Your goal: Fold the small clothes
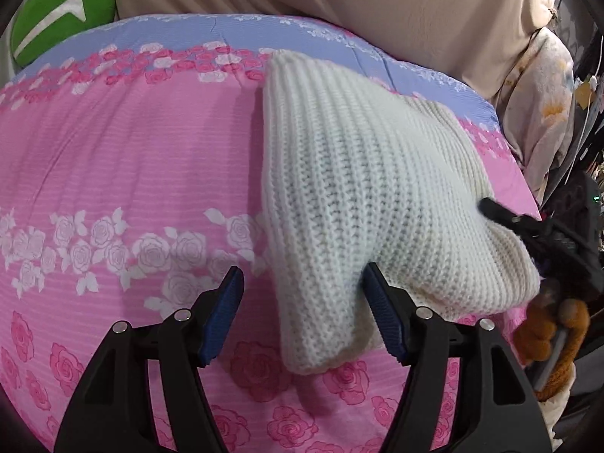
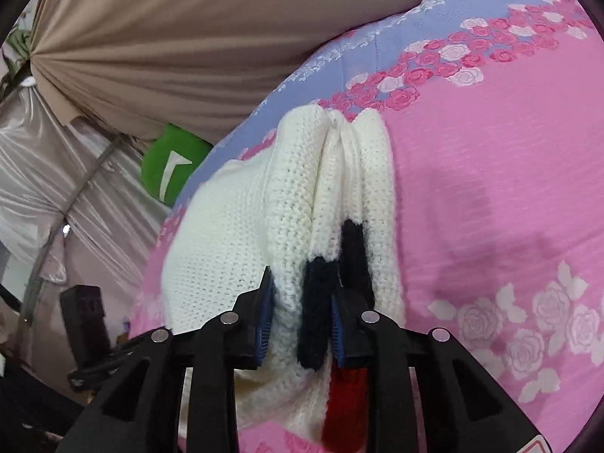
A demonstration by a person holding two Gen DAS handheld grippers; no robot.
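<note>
Left wrist view, white knit sweater (image 1: 362, 196) lying on pink floral bedspread (image 1: 113, 158) toward 1 o'clock, left gripper (image 1: 302, 313) fingers spread wide around its near corner, right gripper (image 2: 302, 321) clamped on bunched sweater folds (image 2: 321, 207), green plush (image 2: 170, 173) at 10 o'clock.

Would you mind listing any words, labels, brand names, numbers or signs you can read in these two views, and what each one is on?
No readable text in either view.
Green cushion: a white angular mark, a shape only, no letters.
Red-edged label at the bottom edge of the right wrist view: cut off, unreadable.
White knit sweater, with black and red patches: no legible tag.
Pink floral bedspread: rose pattern only.
</note>
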